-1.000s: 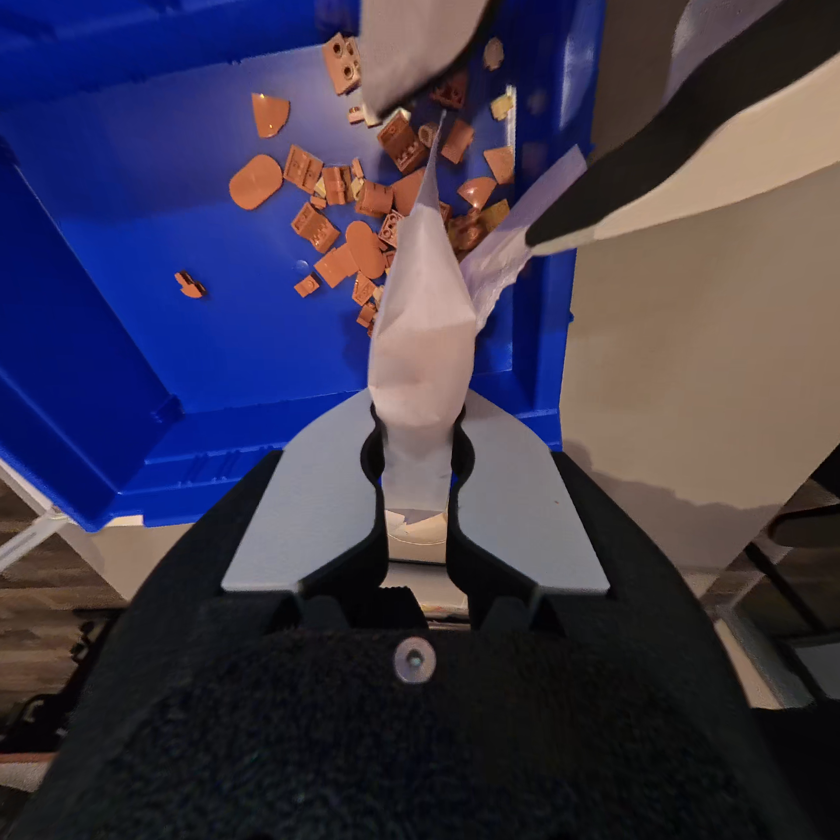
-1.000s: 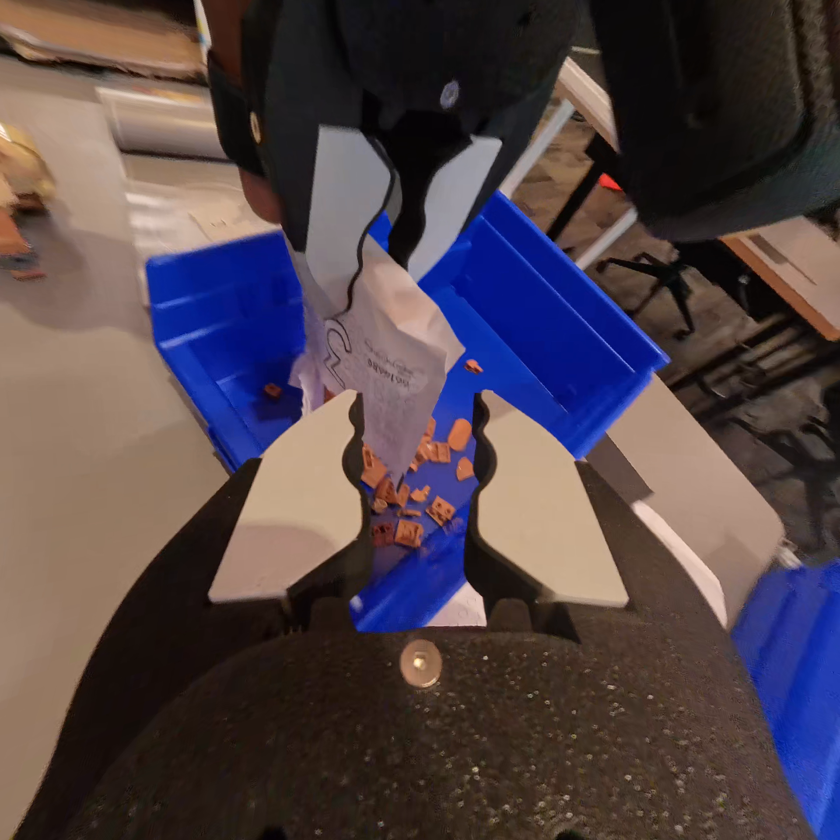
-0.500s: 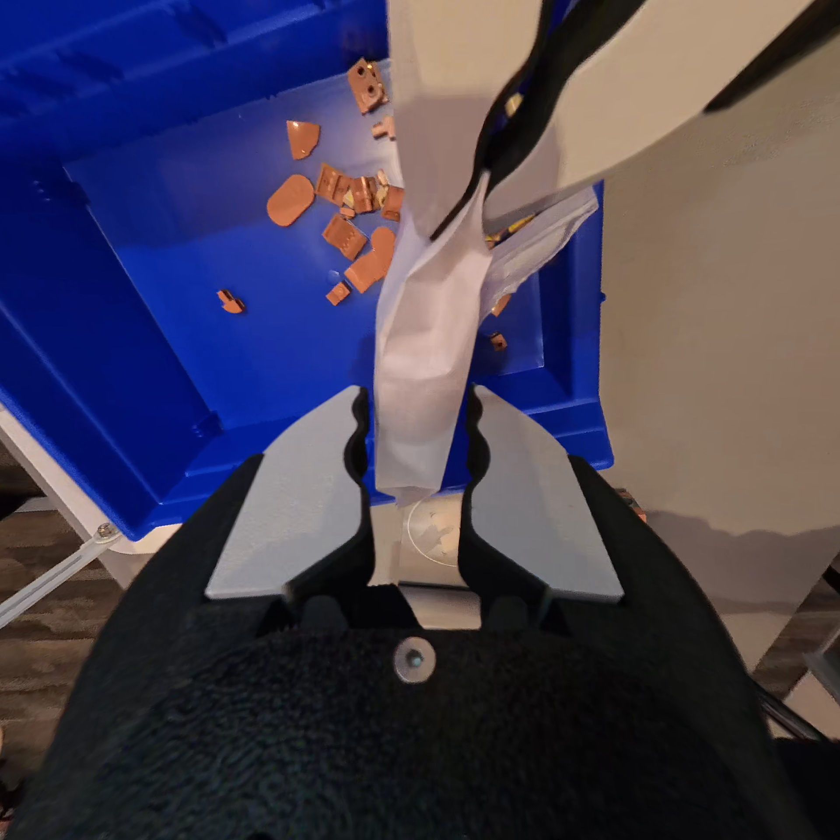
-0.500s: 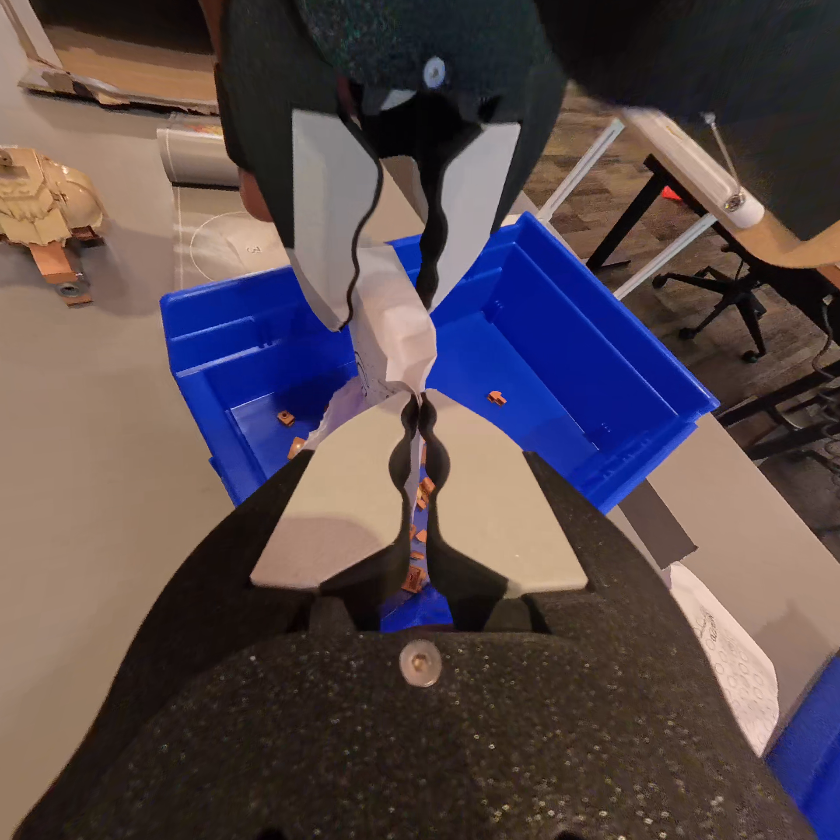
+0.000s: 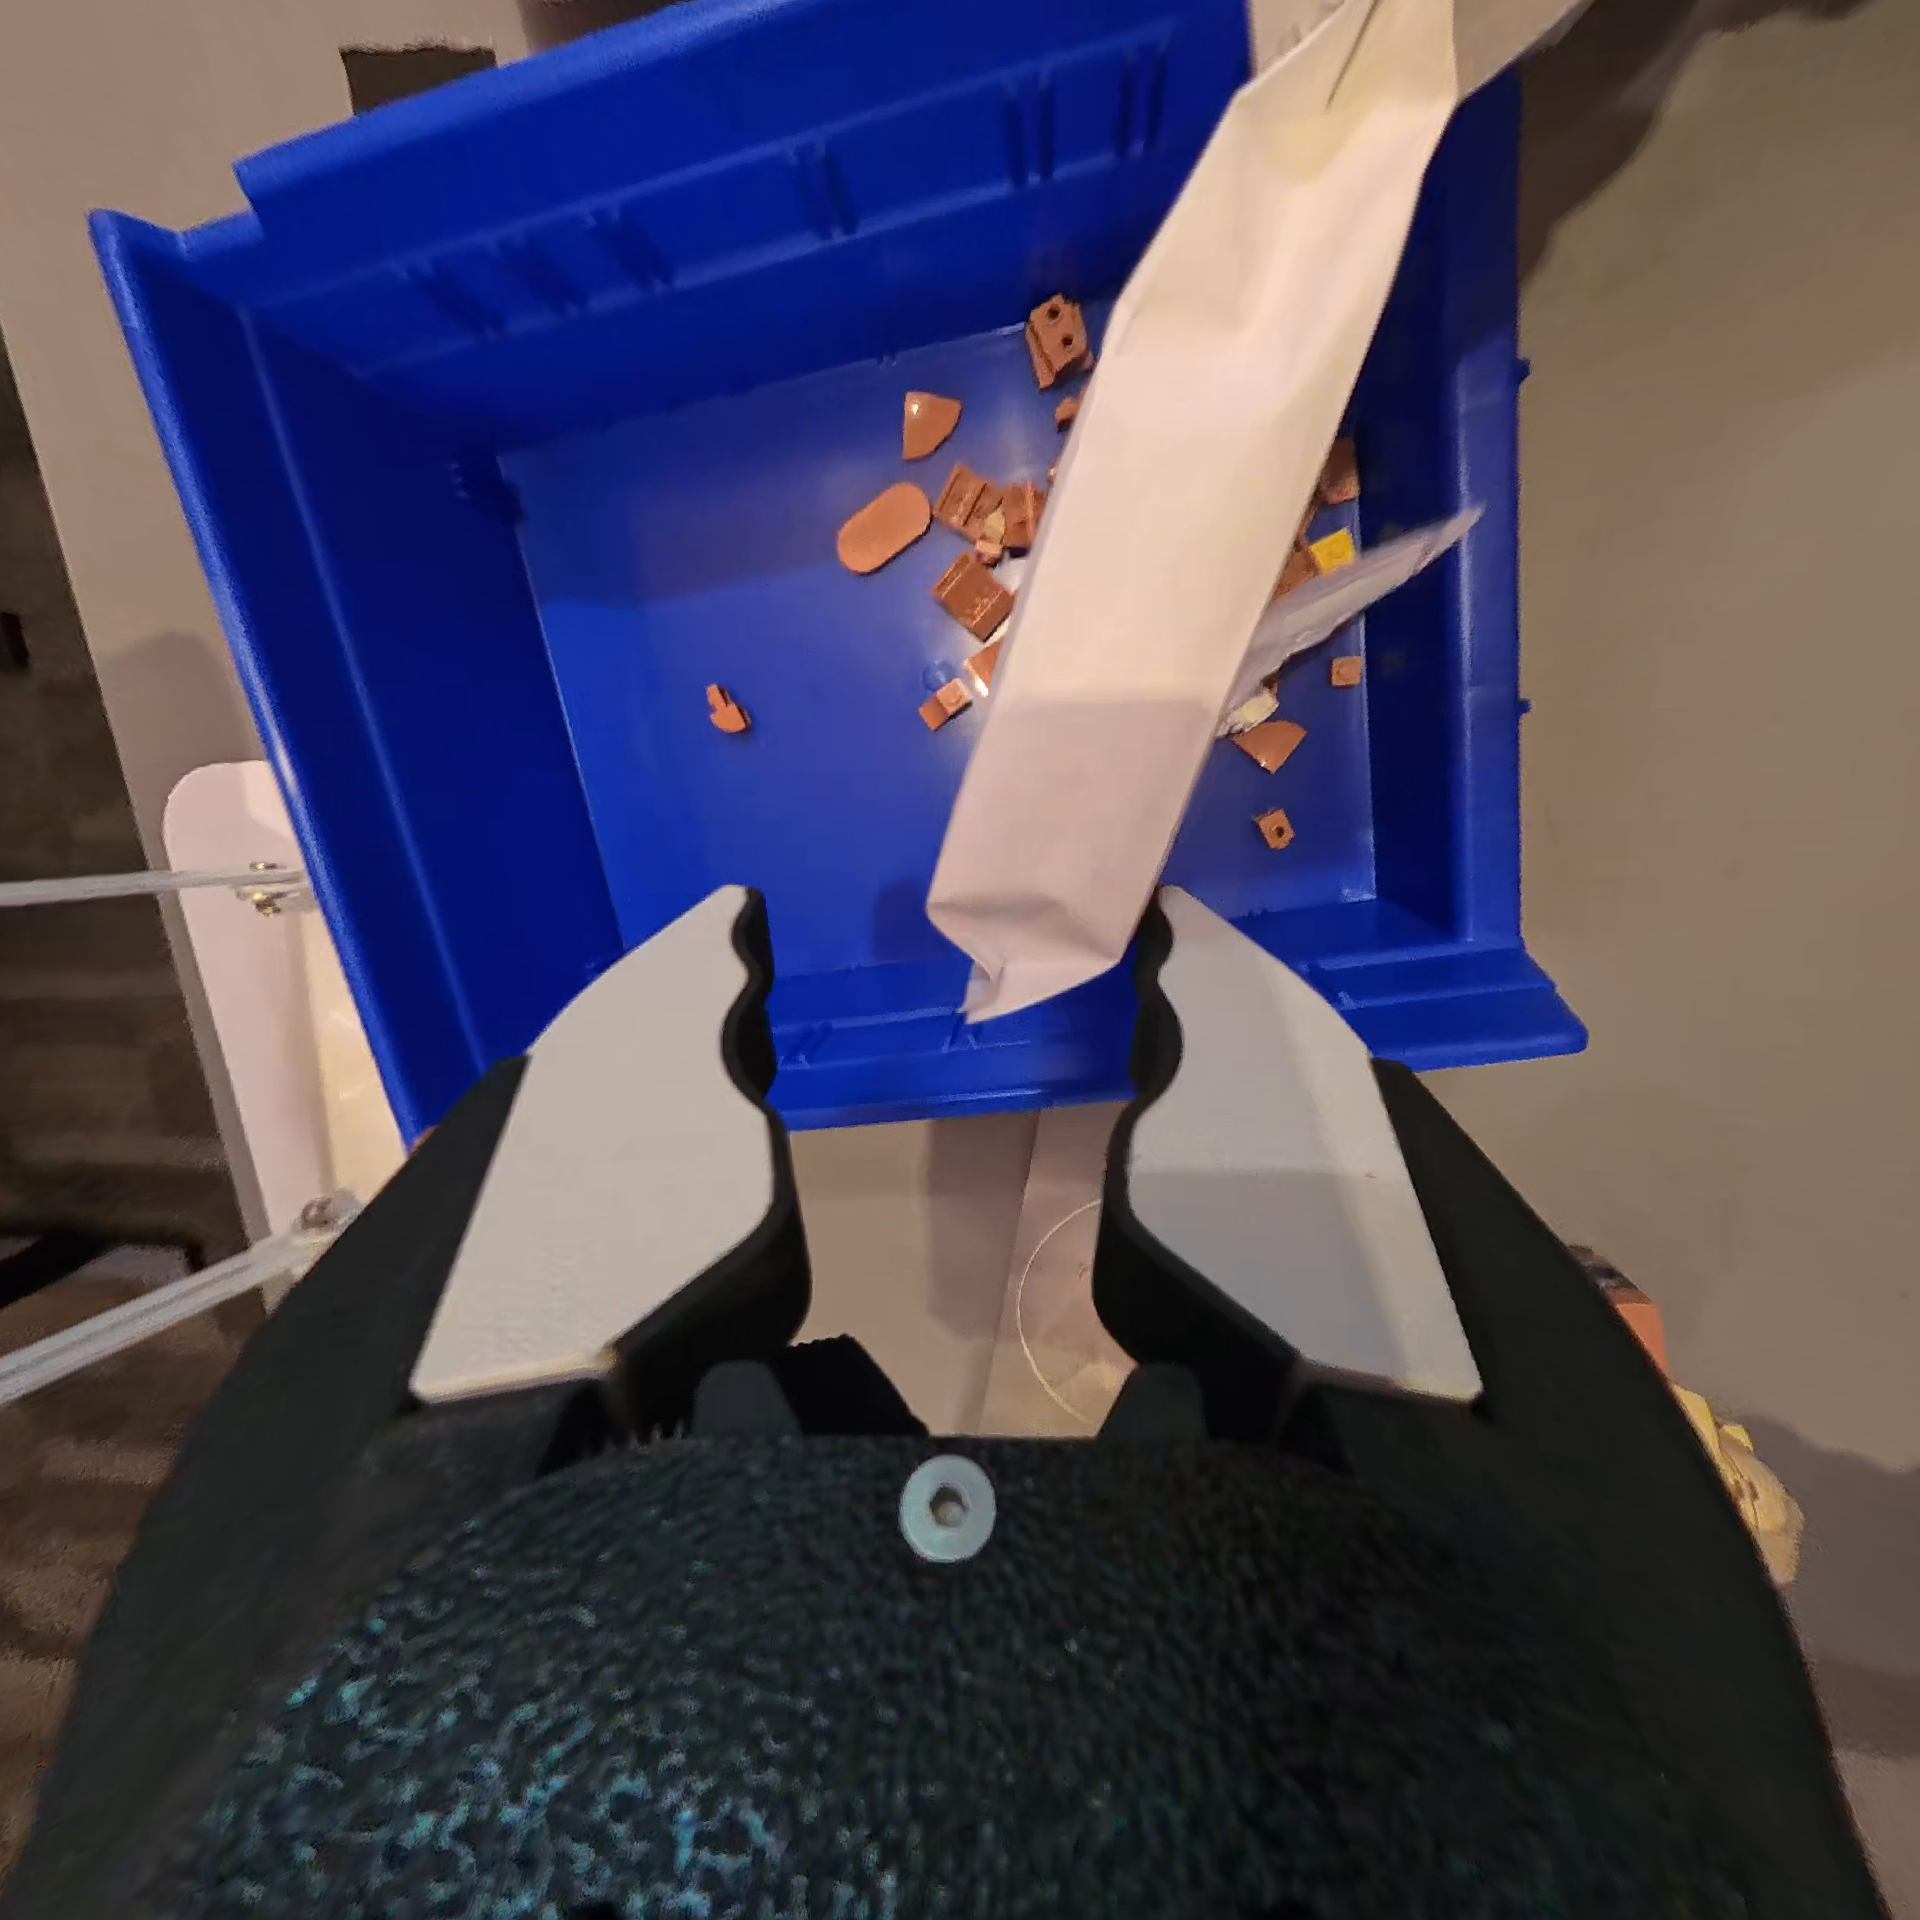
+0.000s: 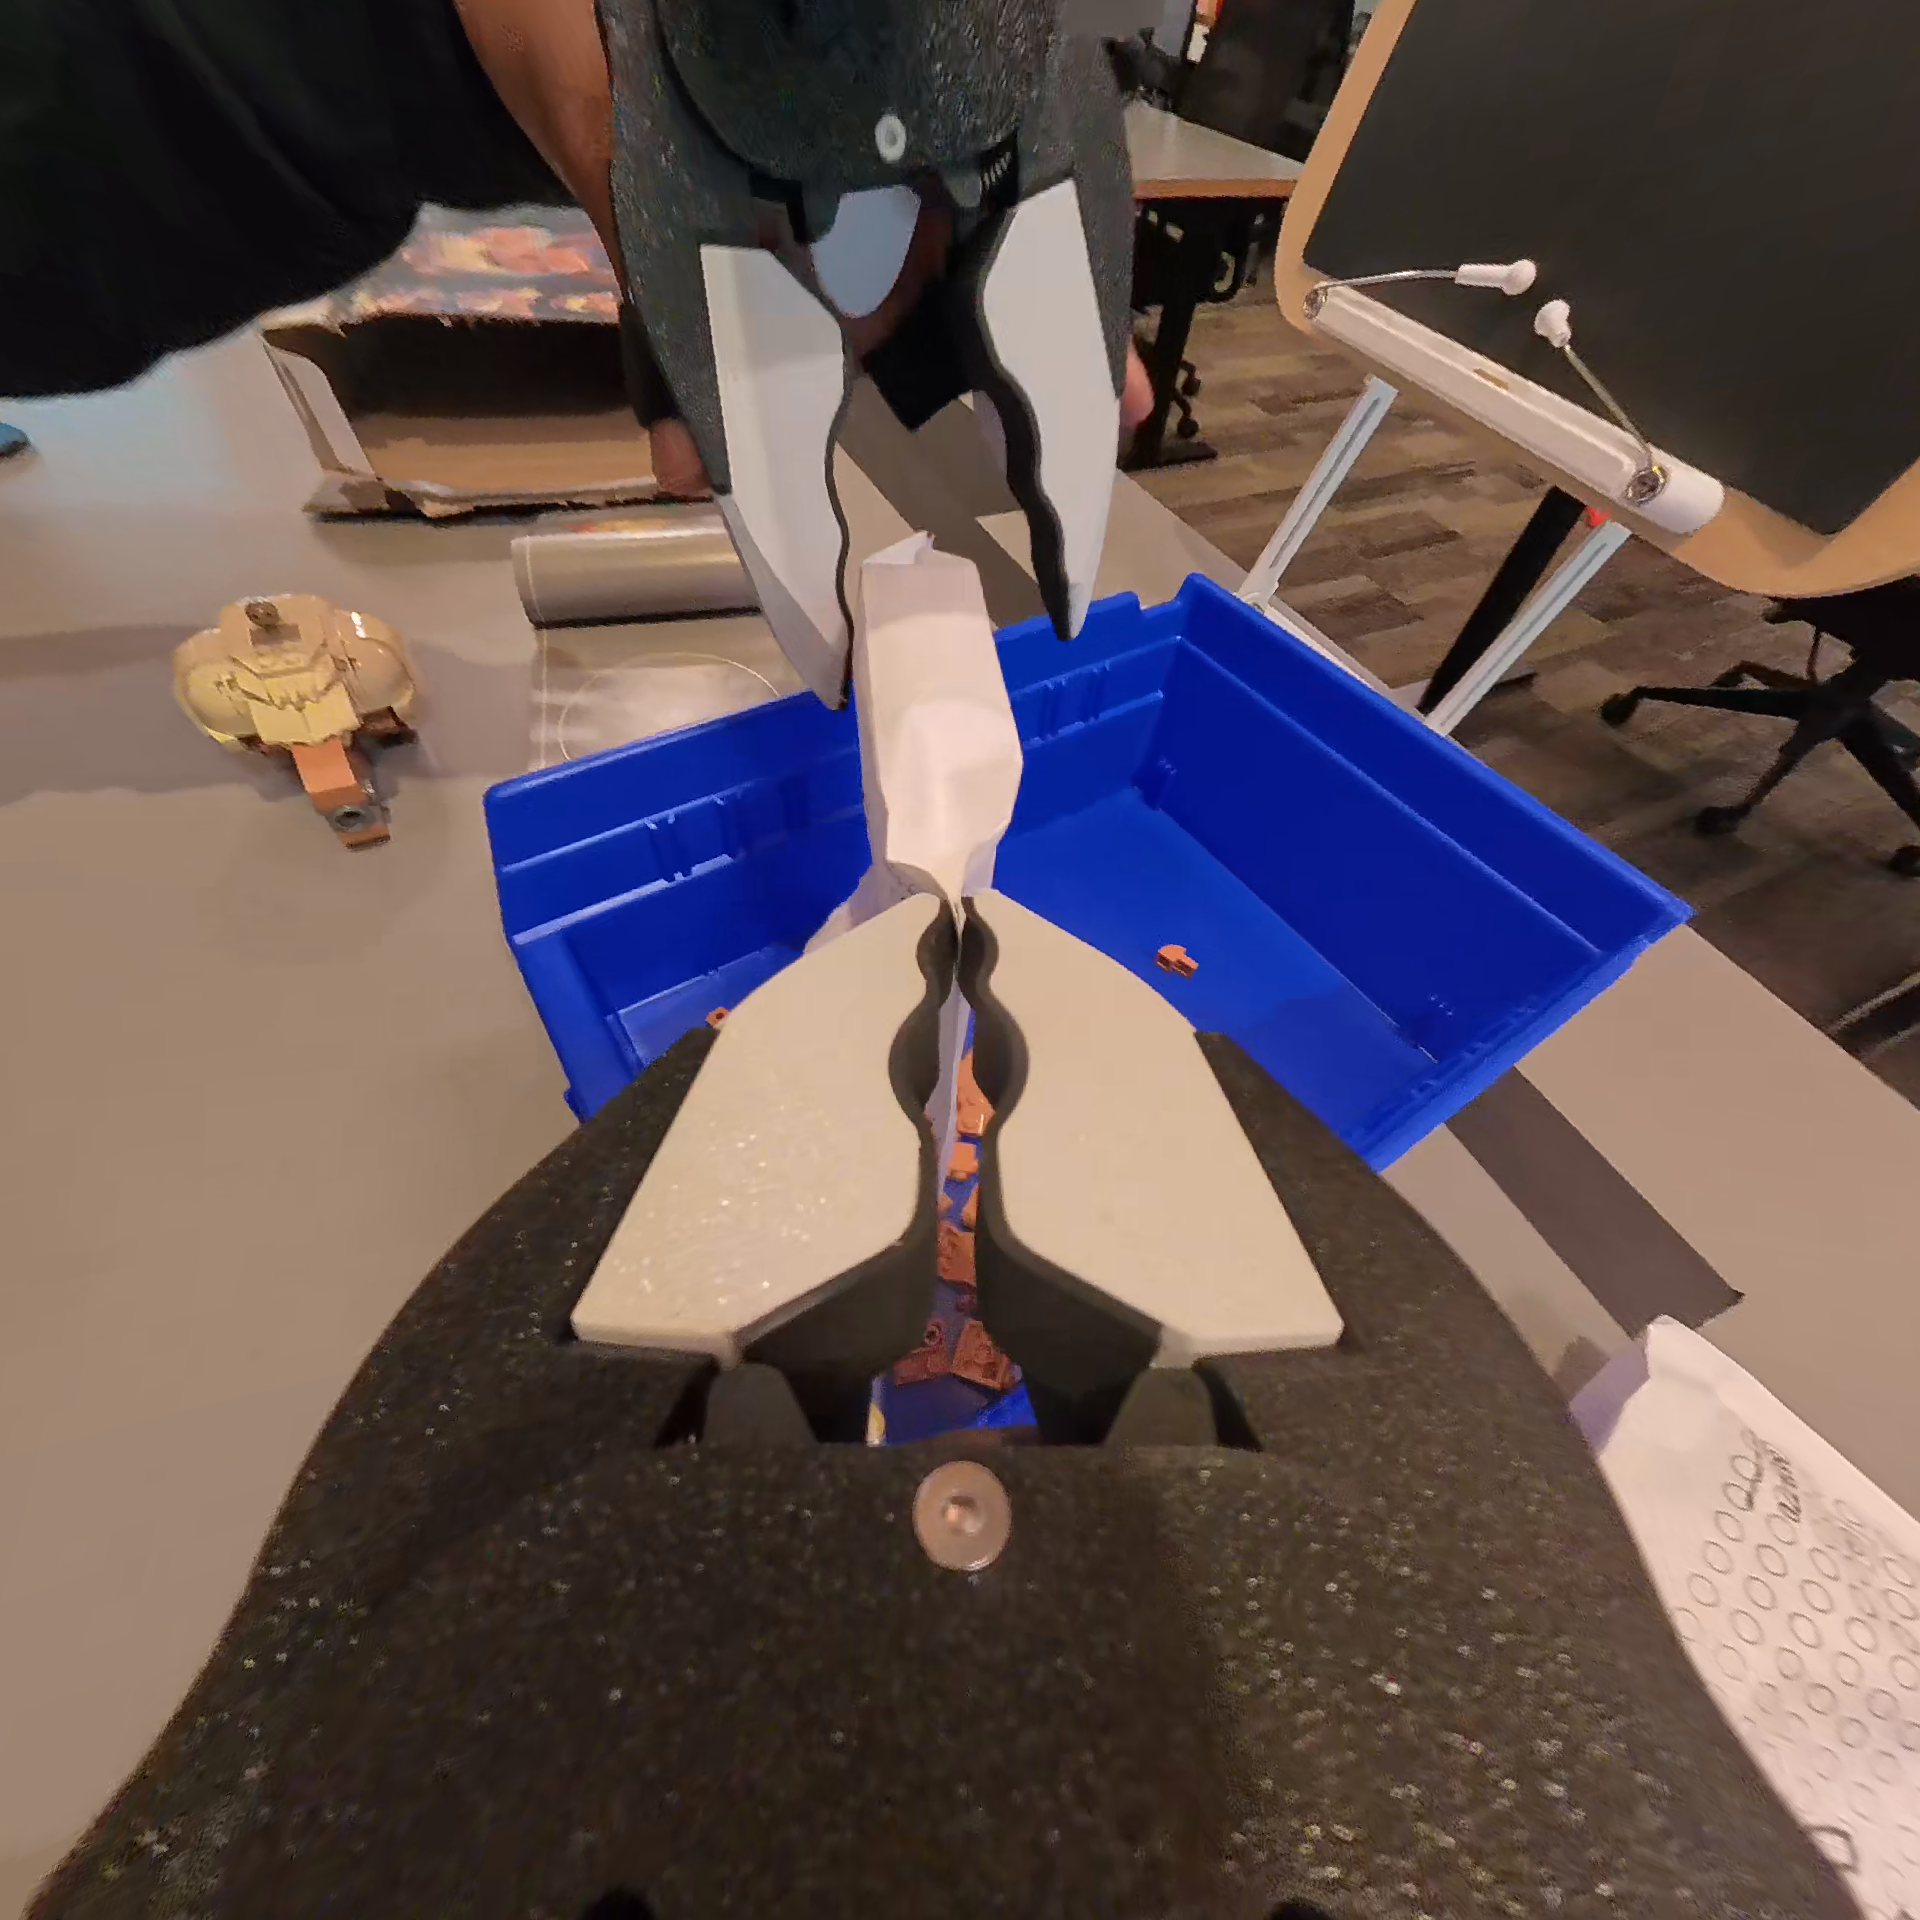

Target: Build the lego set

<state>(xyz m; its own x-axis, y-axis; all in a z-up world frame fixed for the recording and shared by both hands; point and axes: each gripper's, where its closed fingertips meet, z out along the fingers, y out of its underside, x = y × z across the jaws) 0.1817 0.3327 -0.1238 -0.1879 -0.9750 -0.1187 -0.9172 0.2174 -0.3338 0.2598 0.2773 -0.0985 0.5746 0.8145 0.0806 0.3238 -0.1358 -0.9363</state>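
My right gripper is shut on one end of a white paper bag and holds it above a blue bin. The bag also shows in the left wrist view, hanging slantwise over the bin. My left gripper is open; the bag's free end lies between its fingers close to the right pad, which does not press on it. In the right wrist view the left gripper hangs open over the bag's far end. Several small brown bricks lie on the bin's floor.
The bin stands on a grey table. A tan and brown brick model sits at the left, a cardboard box and a grey roll behind. A white printed bag lies at the right. Chairs stand beyond the table's edge. The tips of one gripper are about 10 cm away from the tips of the other.
My left gripper opened and let go of the bag's end, then drew back. My right gripper closed on the bag's other end and now carries it alone.
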